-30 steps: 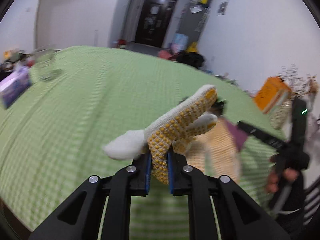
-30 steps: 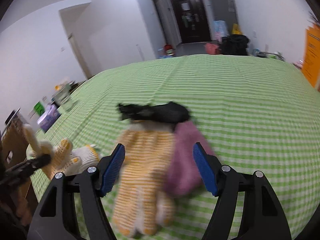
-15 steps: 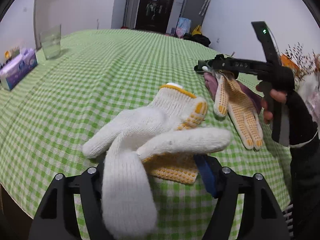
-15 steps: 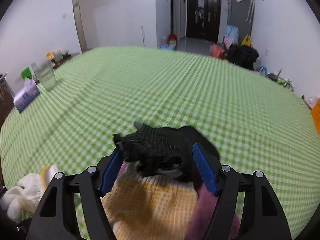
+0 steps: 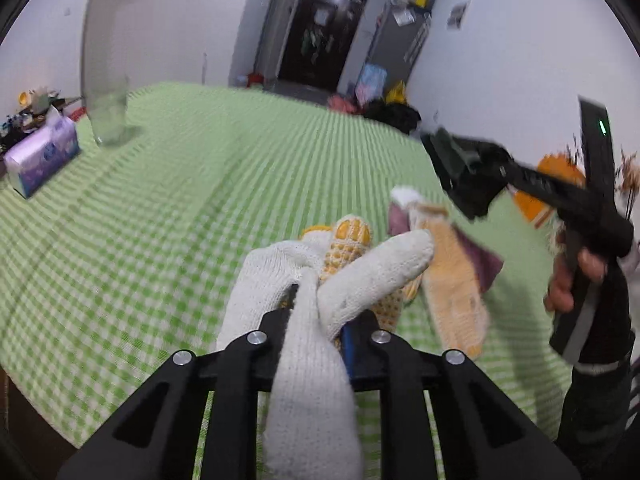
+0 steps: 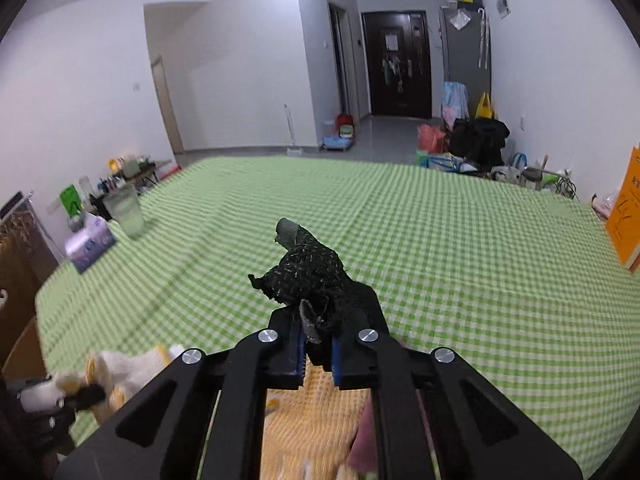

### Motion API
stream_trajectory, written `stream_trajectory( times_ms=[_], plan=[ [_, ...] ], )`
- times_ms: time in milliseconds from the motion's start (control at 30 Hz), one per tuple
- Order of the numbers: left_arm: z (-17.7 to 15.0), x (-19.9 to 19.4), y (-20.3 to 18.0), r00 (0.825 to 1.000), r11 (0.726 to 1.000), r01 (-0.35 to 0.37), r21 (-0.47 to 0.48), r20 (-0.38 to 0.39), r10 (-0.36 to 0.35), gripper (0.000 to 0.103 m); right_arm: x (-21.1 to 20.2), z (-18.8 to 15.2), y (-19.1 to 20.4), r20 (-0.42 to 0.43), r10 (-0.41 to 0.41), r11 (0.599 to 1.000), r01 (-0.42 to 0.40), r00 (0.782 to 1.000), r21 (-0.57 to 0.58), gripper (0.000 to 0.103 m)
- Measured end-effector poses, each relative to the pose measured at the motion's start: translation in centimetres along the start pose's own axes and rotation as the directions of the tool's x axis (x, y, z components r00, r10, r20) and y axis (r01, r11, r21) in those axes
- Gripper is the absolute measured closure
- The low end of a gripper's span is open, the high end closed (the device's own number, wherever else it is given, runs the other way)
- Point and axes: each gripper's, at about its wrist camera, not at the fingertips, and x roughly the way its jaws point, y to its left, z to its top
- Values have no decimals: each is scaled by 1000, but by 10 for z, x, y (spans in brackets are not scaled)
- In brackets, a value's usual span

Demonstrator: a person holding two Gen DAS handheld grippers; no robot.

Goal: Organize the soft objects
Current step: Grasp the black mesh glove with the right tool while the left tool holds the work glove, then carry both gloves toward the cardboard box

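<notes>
Hiding both jaws' blue pads, white glove (image 5: 316, 312) and black glove (image 6: 316, 284) sit clamped.

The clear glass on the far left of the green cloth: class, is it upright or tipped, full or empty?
Upright: the glass stands on its base on the tablecloth. Contents: cannot tell, too blurred.

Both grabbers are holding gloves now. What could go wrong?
The white glove hangs floppy over the left gripper, held by just a bit, so it might slip out. The right gripper pinches only an edge of the black glove, above the orange glove; it may drop there and mix the pile.
</notes>
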Motion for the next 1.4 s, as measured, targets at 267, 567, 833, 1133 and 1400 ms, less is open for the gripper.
stream_trajectory(
  times_ms=[267, 567, 833, 1133, 1400],
  plan=[
    [20, -57, 1, 990, 999, -24, -30, 138, 28, 88, -24, -8, 15, -7, 40, 999, -40, 999, -25, 94],
    [4, -114, 33, 971, 985, -137, -105, 184, 154, 88, -12, -19, 88, -54, 197, 974, -201, 979, -102, 94],
    [-39, -192, 114, 891, 882, -355, -310, 174, 420, 88, 12, -24, 212, -136, 395, 879, -416, 909, -231, 94],
    [-115, -267, 212, 692, 565, -584, -583, 6, 722, 88, 37, -50, 368, -346, 602, 661, -693, 719, -290, 94],
    [-154, -296, 252, 617, 413, -635, -653, -107, 780, 88, 29, -89, 486, -507, 628, 474, -807, 590, -351, 94]
  ],
)
